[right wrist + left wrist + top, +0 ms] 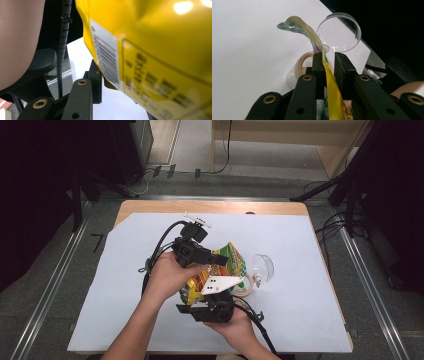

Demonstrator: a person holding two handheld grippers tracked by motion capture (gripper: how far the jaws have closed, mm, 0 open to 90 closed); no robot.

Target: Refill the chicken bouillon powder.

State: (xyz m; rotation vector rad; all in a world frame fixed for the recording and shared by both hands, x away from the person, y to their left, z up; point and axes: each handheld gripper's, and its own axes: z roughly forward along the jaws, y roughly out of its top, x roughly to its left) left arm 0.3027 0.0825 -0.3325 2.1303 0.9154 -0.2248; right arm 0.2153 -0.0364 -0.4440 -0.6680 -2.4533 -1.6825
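A yellow snack bag (233,258) with green and red print is held up over the middle of the table between both grippers. My left gripper (220,259) comes in from the left and is shut on the bag's flat top edge (330,86), which runs up between its two black jaws (329,58). My right gripper (212,294) sits below, nearer the person, under its grey three-cornered plate (222,284). In the right gripper view the bag's barcoded back (160,50) looms close, one finger (96,77) lies against its lower corner, and the other finger is hidden behind it.
A clear round lid (263,267) lies just right of the bag, also seen beyond the left jaws (339,32). A beige tape roll (246,290) rests beside it on the white sheet (300,310). A small white stick-like object (197,220) lies at the back.
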